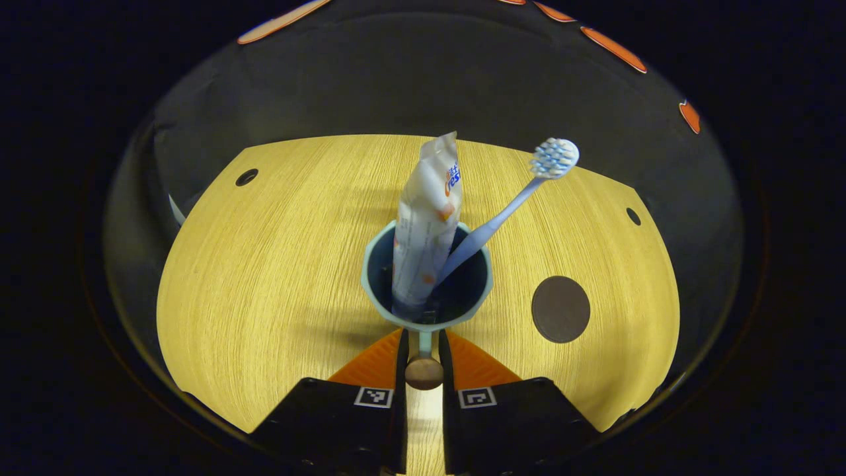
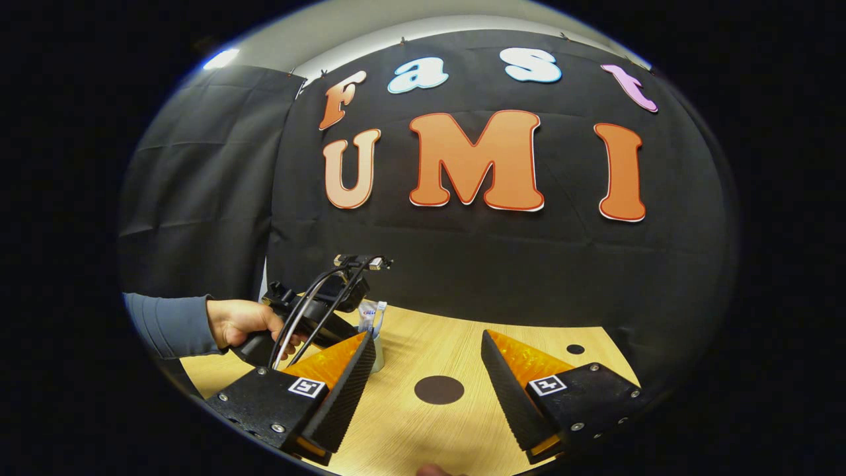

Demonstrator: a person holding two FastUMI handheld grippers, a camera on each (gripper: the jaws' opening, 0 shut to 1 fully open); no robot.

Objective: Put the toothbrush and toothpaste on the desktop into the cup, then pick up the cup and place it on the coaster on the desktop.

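Both left gripper [image 1: 423, 357] fingers clamp the cup [image 1: 427, 277] handle; right gripper [image 2: 423, 390] wide.

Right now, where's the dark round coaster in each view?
Left gripper view: the dark round coaster lies flat on the wooden desktop, right of centre, beside the pale blue cup.
Right gripper view: it lies low at centre, between that hand-held gripper's open fingers.
Shared landmark: the blue cup holding the white toothpaste tube.
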